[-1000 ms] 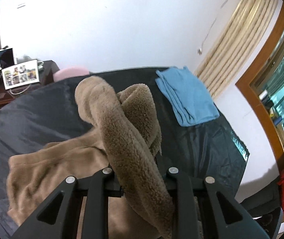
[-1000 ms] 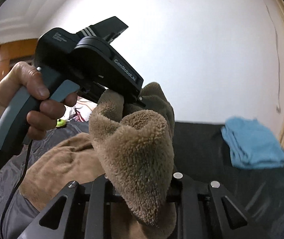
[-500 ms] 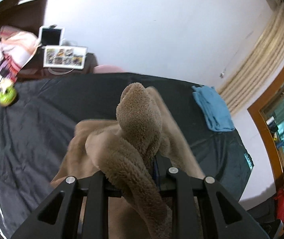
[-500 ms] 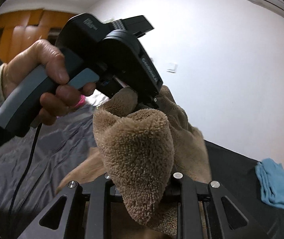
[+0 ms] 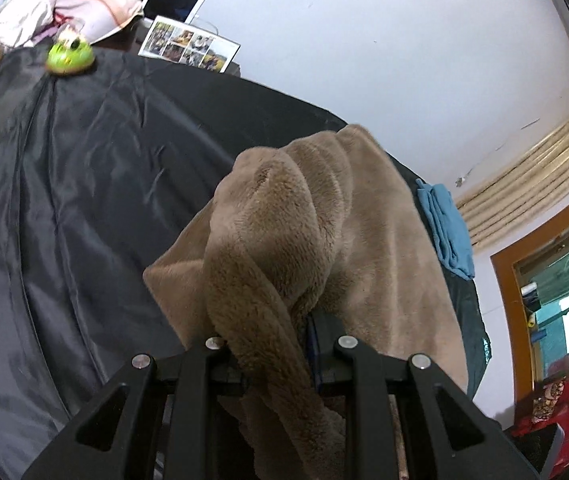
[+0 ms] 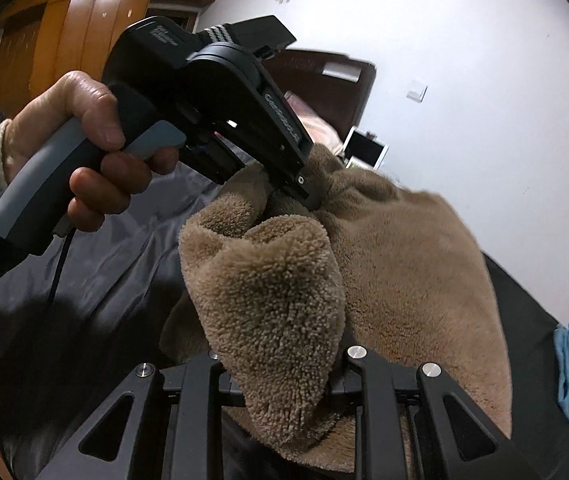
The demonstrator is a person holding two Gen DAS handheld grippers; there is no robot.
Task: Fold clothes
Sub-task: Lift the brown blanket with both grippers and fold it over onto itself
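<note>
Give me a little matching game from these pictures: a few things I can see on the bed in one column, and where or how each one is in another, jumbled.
Things:
1. brown fleece garment
2. blue cloth
3. green toy
4. photo sheet

Places or states:
A. folded, lying on the dark cover near the curtain
B. propped up by the wall
C. pinched and lifted by both grippers
D. on the far corner of the cover, near piled laundry

Pairs: 1-C, 2-A, 3-D, 4-B

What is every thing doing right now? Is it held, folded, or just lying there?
Left gripper: shut on the brown fleece.
Right gripper: shut on the brown fleece.
Brown fleece: lifted at two bunched ends, the rest draped on the bed.
Blue cloth: folded, lying flat.
Black sheet: spread out, wrinkled.
Green toy: sitting on the sheet.
</note>
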